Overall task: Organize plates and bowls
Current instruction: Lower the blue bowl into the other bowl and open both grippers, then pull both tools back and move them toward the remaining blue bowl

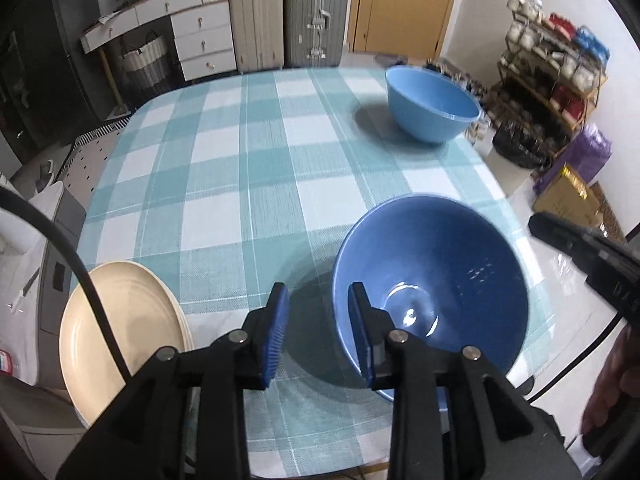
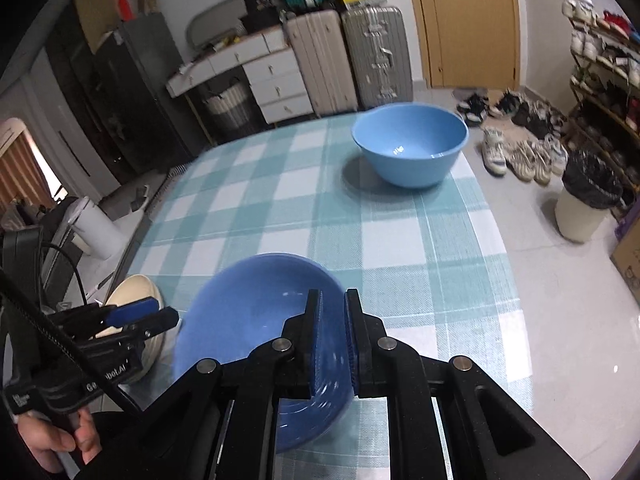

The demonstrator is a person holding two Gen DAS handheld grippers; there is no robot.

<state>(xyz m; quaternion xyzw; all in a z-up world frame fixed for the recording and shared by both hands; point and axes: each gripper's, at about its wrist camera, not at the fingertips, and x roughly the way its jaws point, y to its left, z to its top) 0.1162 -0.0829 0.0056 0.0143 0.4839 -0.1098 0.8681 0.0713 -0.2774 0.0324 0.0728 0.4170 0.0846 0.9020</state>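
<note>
A dark blue bowl (image 1: 432, 276) is tilted above the near right of the checked table; it also shows in the right wrist view (image 2: 248, 304). My right gripper (image 2: 332, 340) is shut on its right rim and holds it up. My left gripper (image 1: 318, 328) is open, just left of the bowl's near rim, gripping nothing. A light blue bowl (image 1: 432, 104) stands upright at the far right of the table, also in the right wrist view (image 2: 410, 142). A stack of cream plates (image 1: 124, 328) sits at the near left edge and shows in the right wrist view (image 2: 138, 286).
The table (image 1: 248, 168) has a teal and white checked cloth. Beyond it stand suitcases (image 1: 288, 16), a white drawer unit (image 1: 200, 36) and a door. A shoe rack (image 1: 556, 64), shoes and a bin (image 2: 584, 204) are on the floor to the right.
</note>
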